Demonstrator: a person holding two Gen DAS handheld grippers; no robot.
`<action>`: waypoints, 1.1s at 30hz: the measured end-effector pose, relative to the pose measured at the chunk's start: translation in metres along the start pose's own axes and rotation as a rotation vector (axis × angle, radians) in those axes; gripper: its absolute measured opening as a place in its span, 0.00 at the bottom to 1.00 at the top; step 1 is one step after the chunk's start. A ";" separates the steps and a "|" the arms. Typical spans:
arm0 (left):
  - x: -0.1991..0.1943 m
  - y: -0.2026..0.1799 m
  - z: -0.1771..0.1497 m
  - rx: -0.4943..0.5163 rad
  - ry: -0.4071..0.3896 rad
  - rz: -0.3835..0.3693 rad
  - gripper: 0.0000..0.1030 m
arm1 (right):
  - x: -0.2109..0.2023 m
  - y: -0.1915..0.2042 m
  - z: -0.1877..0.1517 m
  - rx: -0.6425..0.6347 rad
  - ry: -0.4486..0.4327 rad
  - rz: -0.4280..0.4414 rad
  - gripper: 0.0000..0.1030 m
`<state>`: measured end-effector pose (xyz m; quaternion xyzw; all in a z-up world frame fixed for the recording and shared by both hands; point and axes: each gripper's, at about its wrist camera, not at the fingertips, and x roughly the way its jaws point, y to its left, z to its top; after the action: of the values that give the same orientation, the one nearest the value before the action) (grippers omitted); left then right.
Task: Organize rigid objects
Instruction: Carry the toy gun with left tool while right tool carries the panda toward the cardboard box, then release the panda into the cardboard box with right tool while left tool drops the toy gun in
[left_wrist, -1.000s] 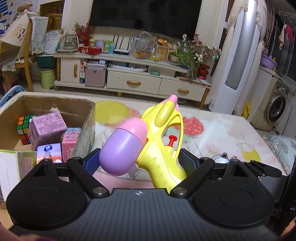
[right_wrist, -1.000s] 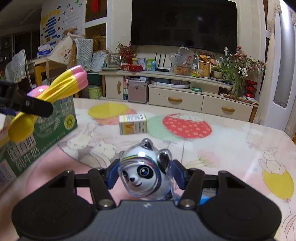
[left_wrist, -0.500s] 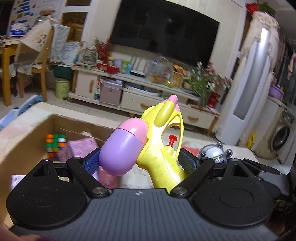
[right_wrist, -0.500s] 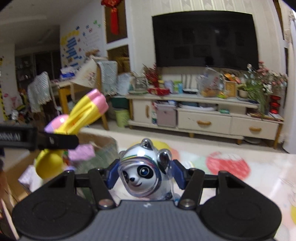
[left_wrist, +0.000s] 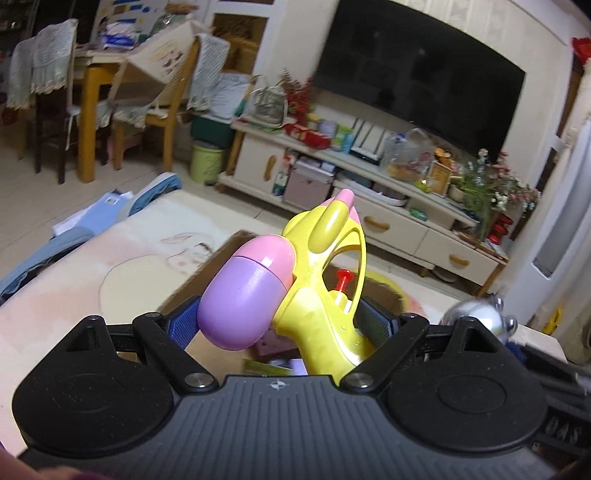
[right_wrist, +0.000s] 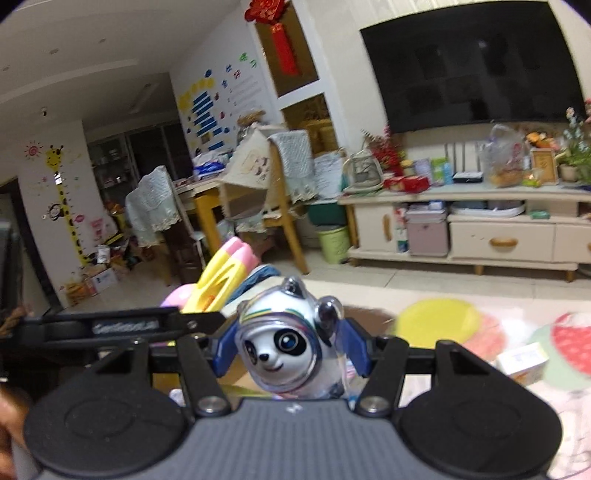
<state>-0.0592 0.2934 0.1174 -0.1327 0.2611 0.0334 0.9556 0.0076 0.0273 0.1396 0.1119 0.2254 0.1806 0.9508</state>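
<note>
My left gripper (left_wrist: 280, 325) is shut on a yellow toy water gun (left_wrist: 321, 280) with a purple and pink tank, held up over the cardboard box (left_wrist: 221, 258) on the table. The gun also shows at the left of the right wrist view (right_wrist: 221, 277). My right gripper (right_wrist: 291, 350) is shut on a panda figure in a clear shell (right_wrist: 284, 343), just right of the left gripper and also above the box. The panda shows blurred at the right edge of the left wrist view (left_wrist: 476, 314).
The table (left_wrist: 66, 280) has a pale cloth with coloured patches. A small yellow and white carton (right_wrist: 524, 362) lies on it to the right. Boxes in the cardboard box peek out under the gun (left_wrist: 273, 362). A TV stand (right_wrist: 498, 236), chairs and a wooden table stand beyond.
Both grippers have lifted and swung left with their toys, from above the open table to over the cardboard box. Both views now tilt up toward the room.
</note>
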 end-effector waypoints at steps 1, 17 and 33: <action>0.003 0.002 0.001 -0.005 0.008 0.007 1.00 | 0.004 0.002 -0.002 0.007 0.011 0.009 0.57; 0.012 0.000 -0.005 0.017 0.102 0.088 1.00 | 0.027 0.031 -0.028 0.024 0.142 0.085 0.58; 0.015 0.000 -0.004 0.033 0.131 0.156 1.00 | 0.006 0.037 -0.039 -0.038 0.130 0.075 0.79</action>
<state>-0.0478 0.2924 0.1068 -0.0982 0.3332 0.0948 0.9329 -0.0163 0.0684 0.1141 0.0904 0.2787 0.2272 0.9287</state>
